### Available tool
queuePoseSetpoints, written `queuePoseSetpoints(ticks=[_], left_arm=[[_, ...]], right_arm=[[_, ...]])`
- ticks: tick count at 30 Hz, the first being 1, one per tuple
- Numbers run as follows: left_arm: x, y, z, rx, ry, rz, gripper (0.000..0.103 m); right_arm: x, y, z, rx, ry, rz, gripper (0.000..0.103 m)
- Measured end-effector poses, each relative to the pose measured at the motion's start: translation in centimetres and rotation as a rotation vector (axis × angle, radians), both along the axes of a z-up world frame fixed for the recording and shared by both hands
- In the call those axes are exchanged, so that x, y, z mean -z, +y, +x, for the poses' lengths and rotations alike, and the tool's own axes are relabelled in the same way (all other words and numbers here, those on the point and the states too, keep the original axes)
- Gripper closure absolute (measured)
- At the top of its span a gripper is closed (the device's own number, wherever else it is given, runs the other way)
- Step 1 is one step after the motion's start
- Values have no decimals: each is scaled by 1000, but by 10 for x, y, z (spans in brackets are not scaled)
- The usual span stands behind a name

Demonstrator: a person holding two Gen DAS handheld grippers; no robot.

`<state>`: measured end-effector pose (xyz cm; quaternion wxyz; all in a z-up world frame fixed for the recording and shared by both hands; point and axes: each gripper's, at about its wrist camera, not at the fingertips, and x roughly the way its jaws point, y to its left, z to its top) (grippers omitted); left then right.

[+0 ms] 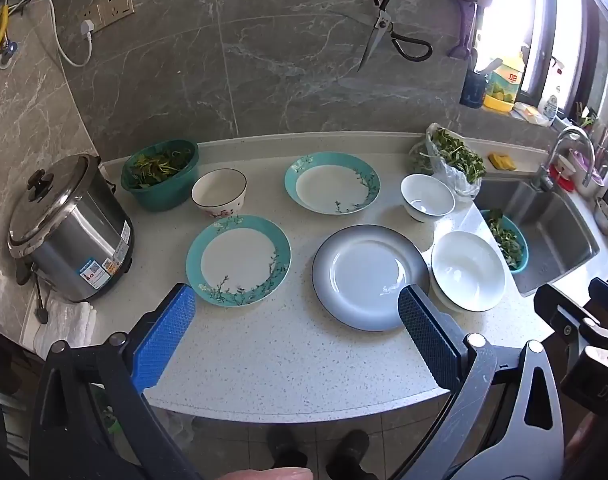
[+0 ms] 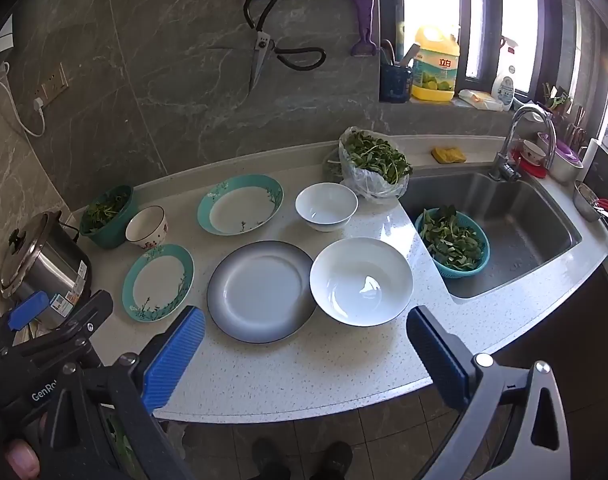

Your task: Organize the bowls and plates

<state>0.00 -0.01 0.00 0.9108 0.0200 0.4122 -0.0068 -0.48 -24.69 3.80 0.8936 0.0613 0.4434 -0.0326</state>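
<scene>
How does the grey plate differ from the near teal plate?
The grey plate has a dark shaded rim with no pattern; the near teal plate has a teal rim with blossom branches. The grey plate looks larger and touches the big white bowl; the teal plate sits apart. Both lie flat and empty.

Left gripper (image 1: 295, 304) hovers over the near edge of the speckled white stone counter (image 1: 263, 360), blue-padded jaws spread wide, nothing between them; front row holds a teal-rimmed white plate with branch pattern (image 1: 238, 260), a grey-rimmed white plate (image 1: 370, 276) and a large white bowl (image 1: 468, 271) touching that plate's right edge; behind stand a cream bowl with dark rim (image 1: 219, 193), a second teal-rimmed plate (image 1: 332, 188) and a small white bowl (image 1: 427, 197); a green plastic bowl of leaves (image 1: 159, 174) touches the cream bowl; a steel rice cooker (image 1: 69, 228) sits far left; part of the right gripper (image 1: 584, 320) shows at the right edge.
</scene>
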Motion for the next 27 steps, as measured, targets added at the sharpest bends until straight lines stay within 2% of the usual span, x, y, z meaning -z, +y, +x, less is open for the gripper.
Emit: queuePoseSetpoints(ticks=[16, 27], left_arm=[[4, 8, 3, 4, 8, -3, 0], [6, -1, 7, -1, 12, 11, 0]], right_arm=[[5, 5, 5, -5, 19, -10, 0], [5, 5, 7, -6, 25, -10, 0]])
